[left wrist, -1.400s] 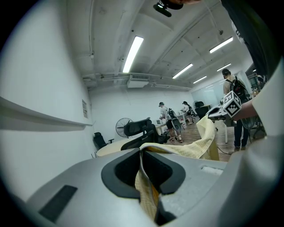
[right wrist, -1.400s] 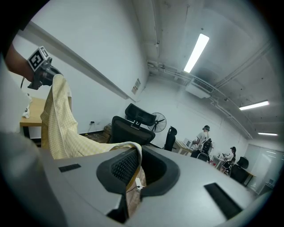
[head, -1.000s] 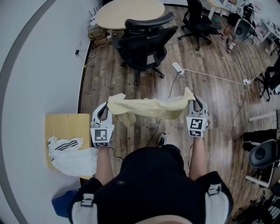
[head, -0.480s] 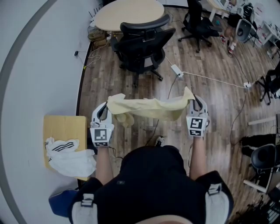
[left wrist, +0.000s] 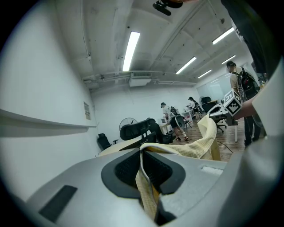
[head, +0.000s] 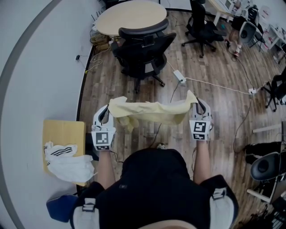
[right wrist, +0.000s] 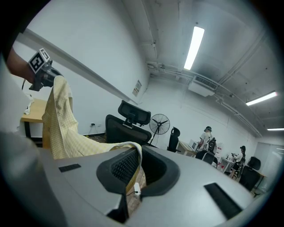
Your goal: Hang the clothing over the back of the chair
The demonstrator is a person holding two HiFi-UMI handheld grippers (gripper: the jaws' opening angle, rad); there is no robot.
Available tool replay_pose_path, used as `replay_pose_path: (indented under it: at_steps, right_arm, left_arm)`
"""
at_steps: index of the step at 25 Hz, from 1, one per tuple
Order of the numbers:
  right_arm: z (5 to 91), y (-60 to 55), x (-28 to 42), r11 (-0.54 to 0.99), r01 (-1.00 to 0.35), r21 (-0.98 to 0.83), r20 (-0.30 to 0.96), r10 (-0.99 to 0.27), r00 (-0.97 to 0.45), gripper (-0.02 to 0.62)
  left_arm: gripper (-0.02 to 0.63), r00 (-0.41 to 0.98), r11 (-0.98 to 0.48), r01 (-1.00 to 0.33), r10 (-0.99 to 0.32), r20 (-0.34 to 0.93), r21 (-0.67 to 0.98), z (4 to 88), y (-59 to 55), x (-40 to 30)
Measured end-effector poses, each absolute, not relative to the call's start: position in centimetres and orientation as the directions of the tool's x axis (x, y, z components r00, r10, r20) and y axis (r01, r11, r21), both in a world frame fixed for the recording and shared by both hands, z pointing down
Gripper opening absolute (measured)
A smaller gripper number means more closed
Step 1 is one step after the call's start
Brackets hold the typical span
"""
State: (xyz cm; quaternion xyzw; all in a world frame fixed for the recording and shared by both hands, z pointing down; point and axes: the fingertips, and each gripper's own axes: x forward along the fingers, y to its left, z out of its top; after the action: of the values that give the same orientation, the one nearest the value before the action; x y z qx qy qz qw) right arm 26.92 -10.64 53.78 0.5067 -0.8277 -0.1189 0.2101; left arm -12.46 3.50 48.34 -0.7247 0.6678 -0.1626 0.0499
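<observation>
Head view: yellow clothing between left claw and right claw

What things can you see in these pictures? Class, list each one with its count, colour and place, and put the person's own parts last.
yellow cloth: one, pale yellow, stretched between the two grippers.
chair: one, black, straight ahead, by the round table.
round table: one, light wood, behind the chair.
second chair: one, black, further back on the right.
small table: one, light wood, by the wall on the left.
white clothes: one heap, white with black stripes, on the small table.
power strip: one, white, on the brown floor right of the chair.
left gripper: one, white-grey, shut on the cloth's left end.
right gripper: one, white-grey, shut on its right end.
</observation>
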Motion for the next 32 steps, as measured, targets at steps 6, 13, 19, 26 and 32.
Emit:
replay_pose_path:
  at_steps: [6, 13, 19, 26, 32]
  right_arm:
    - [53.7, -12.1, 28.3, 0.46, -0.792, 0.402, 0.212, -0.888, -0.408, 0.005]
    - [54.3, -13.0, 29.1, 0.492, -0.765, 0.416, 0.23, -0.871, -0.435, 0.004]
    - [53.6, -14.0, 29.5, 0.493, -0.747, 0.445, 0.238, -0.87, -0.432, 0.005]
    - [52.4, -15.2, 29.4, 0.47, -0.743, 0.476, 0.227, -0.882, -0.413, 0.005]
    - [52.3, -17.0, 28.9, 0.46, -0.744, 0.485, 0.227, -0.888, -0.401, 0.005]
  left_arm:
    - [0.018, 0.057, -0.104, -0.945, -0.986, 0.158, -0.309, 48.3, 2.5, -10.8]
    - [0.018, 0.055, -0.103, -0.946, -0.985, 0.164, -0.306, 48.6, 1.4, -9.5]
    - [0.018, 0.053, -0.099, -0.956, -0.984, 0.169, -0.277, 49.6, 0.7, -9.4]
    - [0.018, 0.074, -0.118, -0.955, -0.983, 0.168, -0.272, 49.5, -1.7, -10.5]
    - [0.018, 0.081, -0.125, -0.955, -0.982, 0.169, -0.268, 49.3, -4.3, -11.6]
